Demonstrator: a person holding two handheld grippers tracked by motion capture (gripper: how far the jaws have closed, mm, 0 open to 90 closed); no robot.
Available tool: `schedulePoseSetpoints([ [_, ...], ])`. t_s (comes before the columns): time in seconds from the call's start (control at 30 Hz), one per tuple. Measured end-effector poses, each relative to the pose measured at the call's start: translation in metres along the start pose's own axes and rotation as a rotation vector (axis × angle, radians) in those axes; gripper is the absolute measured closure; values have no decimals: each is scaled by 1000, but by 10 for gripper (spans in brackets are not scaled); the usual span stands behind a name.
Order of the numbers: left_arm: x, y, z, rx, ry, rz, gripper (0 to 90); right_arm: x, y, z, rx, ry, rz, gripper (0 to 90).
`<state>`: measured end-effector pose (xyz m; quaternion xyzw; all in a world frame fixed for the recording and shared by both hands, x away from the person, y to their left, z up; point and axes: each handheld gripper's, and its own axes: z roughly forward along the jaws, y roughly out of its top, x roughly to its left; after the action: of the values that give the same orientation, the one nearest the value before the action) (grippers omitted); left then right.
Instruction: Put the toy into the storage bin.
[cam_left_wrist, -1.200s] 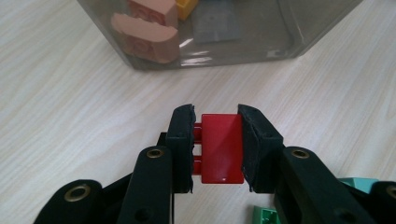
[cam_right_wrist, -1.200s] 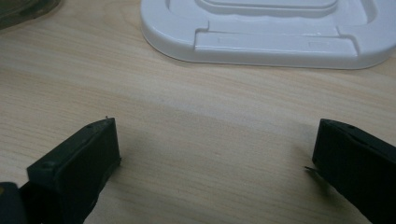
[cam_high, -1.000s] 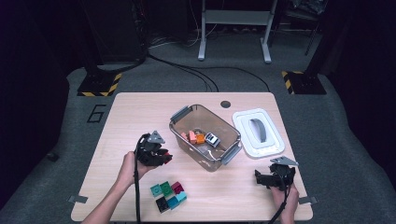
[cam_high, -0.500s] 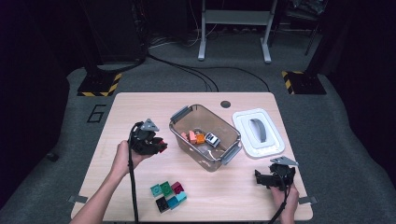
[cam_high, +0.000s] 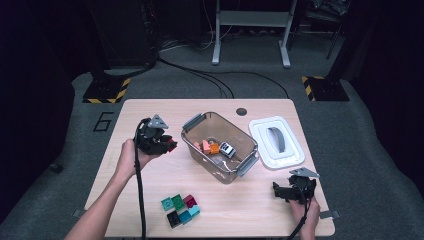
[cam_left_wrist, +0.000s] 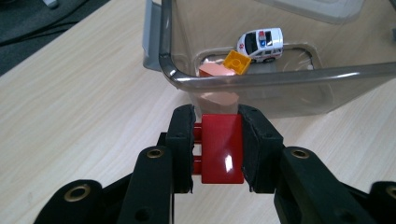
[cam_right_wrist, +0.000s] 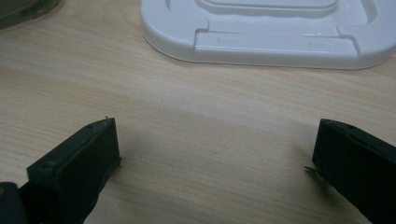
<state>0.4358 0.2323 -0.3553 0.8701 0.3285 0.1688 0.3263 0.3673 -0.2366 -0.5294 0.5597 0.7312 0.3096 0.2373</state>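
Note:
My left gripper (cam_left_wrist: 217, 142) is shut on a red brick (cam_left_wrist: 222, 148), held above the table just short of the clear plastic bin (cam_left_wrist: 261, 79). From above, that left gripper (cam_high: 167, 146) with the red brick (cam_high: 171, 147) hangs left of the bin (cam_high: 192, 145). Inside the bin lie a pink brick (cam_left_wrist: 216, 71), an orange brick (cam_left_wrist: 236, 62) and a white toy car (cam_left_wrist: 260, 43). My right gripper (cam_right_wrist: 212, 156) stands open low over bare wood, near the white lid (cam_right_wrist: 261, 32). In the high view the right gripper (cam_high: 281, 191) rests at the table's front right.
A cluster of green, teal, black and dark red bricks (cam_high: 180, 208) lies near the front edge. The white lid (cam_high: 276, 141) lies right of the bin. A cable trails from each gripper. The wooden table (cam_high: 150, 185) has a round hole (cam_high: 242, 111) at the back.
My left gripper has risen from beside the brick cluster and moved back and left, now level with the bin, carrying the red brick. The right gripper has stayed put.

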Motion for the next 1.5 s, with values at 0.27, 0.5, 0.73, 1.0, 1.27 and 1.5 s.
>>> schedulePoseSetpoints([
  [0.27,6,17,-4,-19,23,8,675,0,0,0,1,0,-1,0],
  [0.5,11,30,0,-21,35,7,675,0,0,0,1,0,-1,0],
  [0.73,15,42,8,-25,43,13,675,0,0,0,1,0,-1,0],
  [1.0,13,56,23,-9,32,27,675,0,0,0,0,0,-1,0],
  [1.27,10,63,43,13,9,42,674,0,0,0,0,0,-1,0],
  [1.5,8,62,63,41,-7,51,673,0,0,0,0,0,-1,0],
])
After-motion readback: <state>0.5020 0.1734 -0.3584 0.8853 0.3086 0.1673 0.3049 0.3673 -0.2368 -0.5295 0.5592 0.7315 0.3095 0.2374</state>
